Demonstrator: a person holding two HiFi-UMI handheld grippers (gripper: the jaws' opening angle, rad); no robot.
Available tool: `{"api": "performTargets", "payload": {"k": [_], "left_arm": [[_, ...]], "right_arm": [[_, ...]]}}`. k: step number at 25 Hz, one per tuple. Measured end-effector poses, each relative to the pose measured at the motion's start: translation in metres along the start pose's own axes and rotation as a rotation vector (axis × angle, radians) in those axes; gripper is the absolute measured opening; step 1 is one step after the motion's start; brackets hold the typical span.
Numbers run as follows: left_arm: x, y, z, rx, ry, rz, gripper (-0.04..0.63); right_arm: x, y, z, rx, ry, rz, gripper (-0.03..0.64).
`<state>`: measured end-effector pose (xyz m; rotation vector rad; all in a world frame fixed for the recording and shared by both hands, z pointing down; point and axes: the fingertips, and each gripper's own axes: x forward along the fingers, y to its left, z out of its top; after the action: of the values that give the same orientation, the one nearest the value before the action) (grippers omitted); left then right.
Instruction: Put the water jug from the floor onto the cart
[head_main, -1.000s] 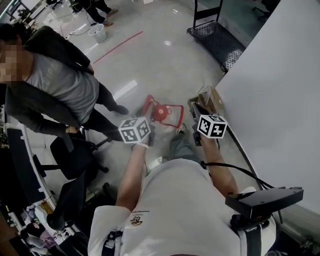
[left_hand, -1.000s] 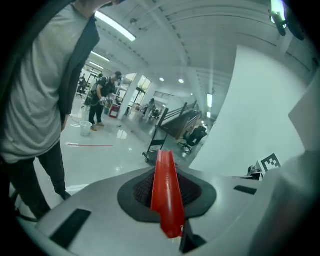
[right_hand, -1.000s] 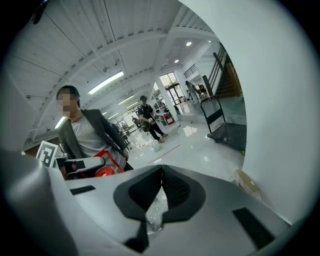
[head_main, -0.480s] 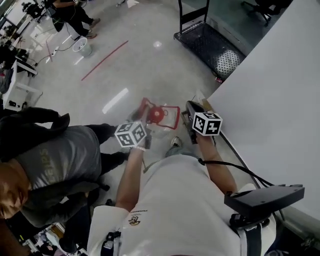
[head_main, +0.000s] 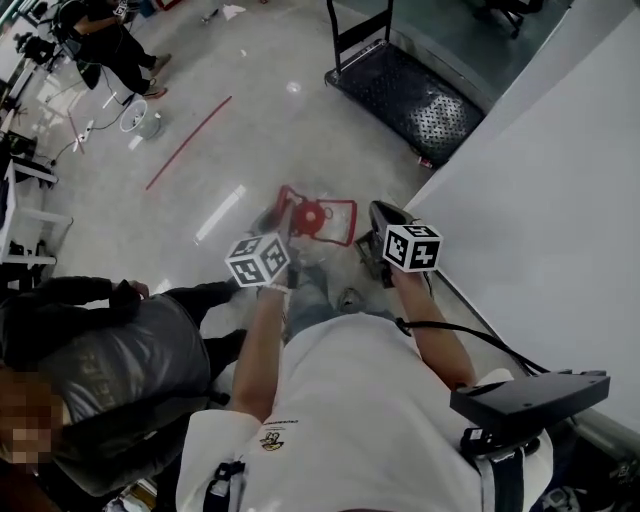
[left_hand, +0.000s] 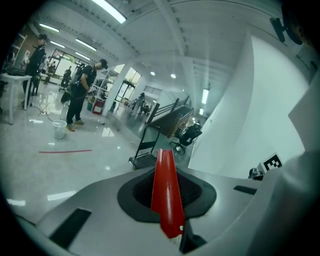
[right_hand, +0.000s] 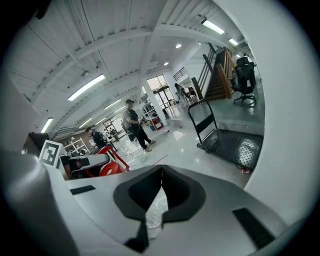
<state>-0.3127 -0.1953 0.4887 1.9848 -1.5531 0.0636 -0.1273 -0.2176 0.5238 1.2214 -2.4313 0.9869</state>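
A clear water jug (head_main: 322, 255) with a red cap (head_main: 310, 213) and a red handle frame (head_main: 340, 218) hangs between my two grippers above the floor. My left gripper (head_main: 284, 222) is shut on a red bar of that frame (left_hand: 167, 192). On the jug's other side, my right gripper (head_main: 368, 225) is shut with crinkled clear plastic of the jug (right_hand: 156, 204) between its pads. The cart (head_main: 405, 90), a black flat deck with an upright push handle, stands ahead beside the wall; it also shows as the cart (left_hand: 145, 155) and the cart (right_hand: 227, 142).
A white wall (head_main: 540, 200) runs along the right. A person in a grey shirt (head_main: 110, 370) is close at the lower left. Further off on the glossy floor are a red tape line (head_main: 190, 140), a white bucket (head_main: 145, 122) and another person (head_main: 105, 40).
The jug and both grippers have travelled forward towards the cart, which now sits lower and larger in the head view. The grey-shirted person has slid to the lower left. Both grips are unchanged.
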Motion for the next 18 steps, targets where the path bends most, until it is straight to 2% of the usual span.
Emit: {"api": "performTargets", "payload": {"k": [13, 18], "left_arm": [[0.133, 0.057, 0.074, 0.020, 0.096, -0.117, 0.049], [0.177, 0.080, 0.098, 0.037, 0.114, -0.146, 0.049]], "right_arm": [[0.119, -0.044, 0.086, 0.089, -0.039, -0.126, 0.015], [0.161, -0.049, 0.113, 0.097, -0.051, -0.145, 0.015]]}}
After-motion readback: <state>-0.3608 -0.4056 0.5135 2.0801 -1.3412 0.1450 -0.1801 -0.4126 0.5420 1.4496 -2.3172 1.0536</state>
